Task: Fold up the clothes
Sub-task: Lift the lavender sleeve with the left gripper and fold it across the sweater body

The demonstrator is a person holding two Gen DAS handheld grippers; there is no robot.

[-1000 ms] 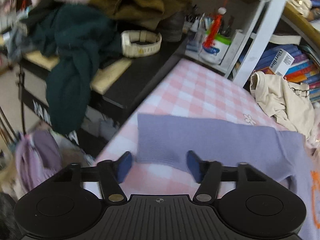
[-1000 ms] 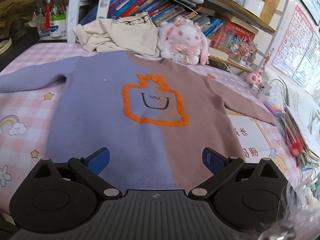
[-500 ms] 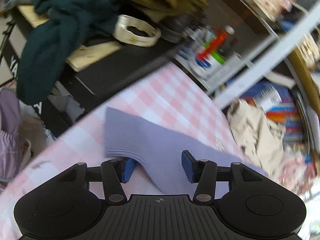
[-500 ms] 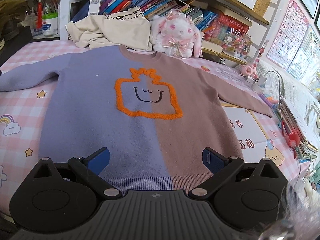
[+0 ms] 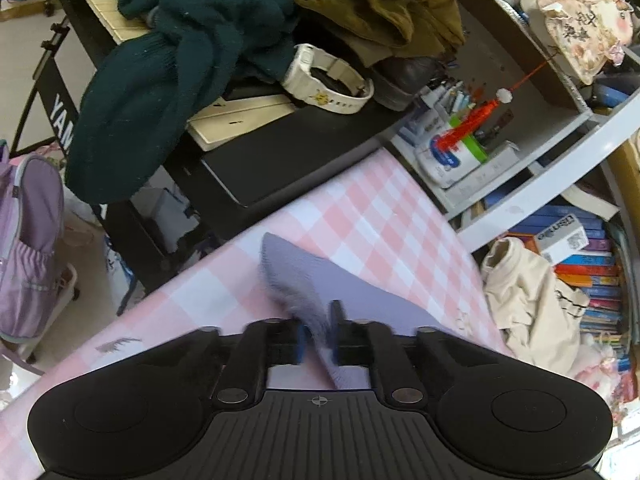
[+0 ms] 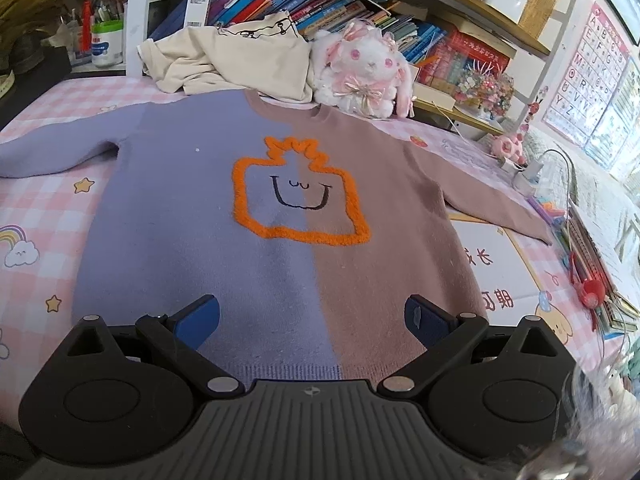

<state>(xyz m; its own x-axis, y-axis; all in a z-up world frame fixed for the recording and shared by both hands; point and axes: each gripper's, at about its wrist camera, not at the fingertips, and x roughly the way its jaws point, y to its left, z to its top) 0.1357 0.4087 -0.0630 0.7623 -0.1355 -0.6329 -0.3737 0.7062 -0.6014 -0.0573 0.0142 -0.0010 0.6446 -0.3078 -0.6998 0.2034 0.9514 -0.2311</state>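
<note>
A pink checked bedsheet (image 5: pixel 372 216) covered the bed. Crowded bookshelves (image 6: pixel 400 36) stood behind it, and a black keyboard (image 5: pixel 280 148) stood beside it.

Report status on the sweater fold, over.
Left gripper shut on purple sleeve cuff. Right gripper open, above sweater hem. Sweater flat on pink checked cover. Cream garment and plush bunny crowd the collar.
</note>
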